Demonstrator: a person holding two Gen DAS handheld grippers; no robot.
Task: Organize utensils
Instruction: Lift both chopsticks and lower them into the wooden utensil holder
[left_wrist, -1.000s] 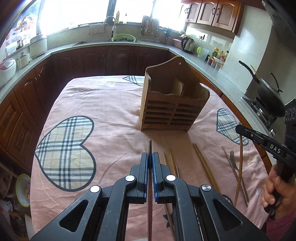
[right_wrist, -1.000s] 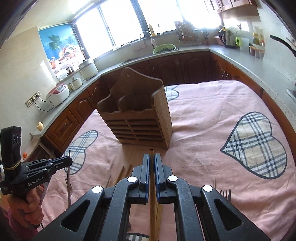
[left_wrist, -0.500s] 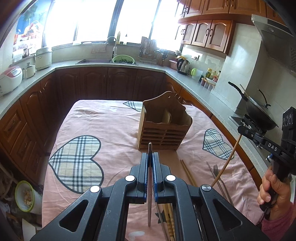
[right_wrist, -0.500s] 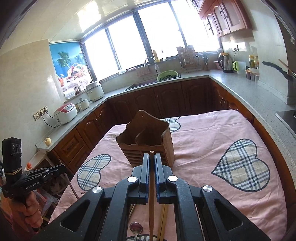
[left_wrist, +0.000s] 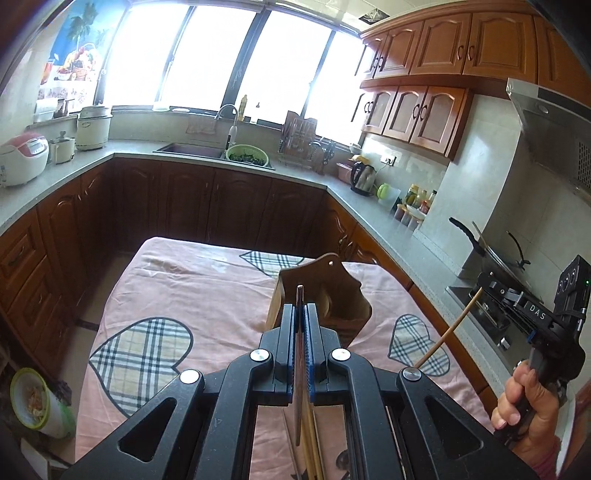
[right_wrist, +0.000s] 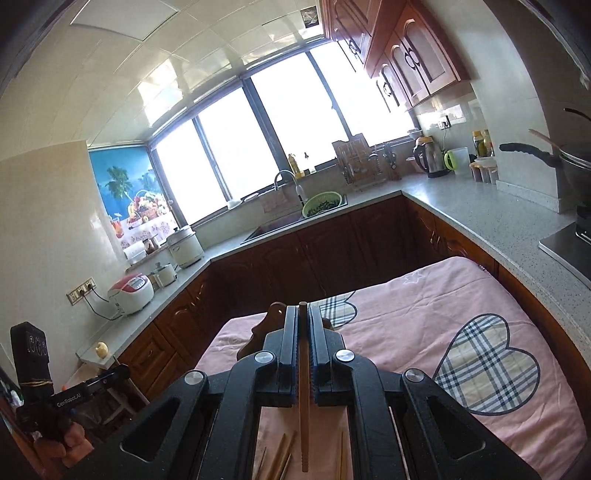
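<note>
We have lifted both utensils clear of the pink tablecloth (left_wrist: 177, 280) since a second ago: the dark metal-tipped chopstick (left_wrist: 298, 354) is clamped in our left gripper (left_wrist: 300, 332) and the wooden chopstick (right_wrist: 303, 387) in our right gripper (right_wrist: 303, 332). Both now hang above the cloth's near edge, so we judge dropping them into the wooden utensil holder (left_wrist: 332, 295) at mid-table comes next. Both grippers sit raised, angled slightly downward toward that holder, with loose chopsticks (right_wrist: 282, 458) left below.

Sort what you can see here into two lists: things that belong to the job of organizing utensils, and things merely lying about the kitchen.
Part of the job:
- left gripper, shut on a dark utensil
- right gripper, shut on a wooden chopstick
- wooden holder
- loose chopsticks on the table

Lying about:
- kettle
- rice cooker
- green colander
</note>
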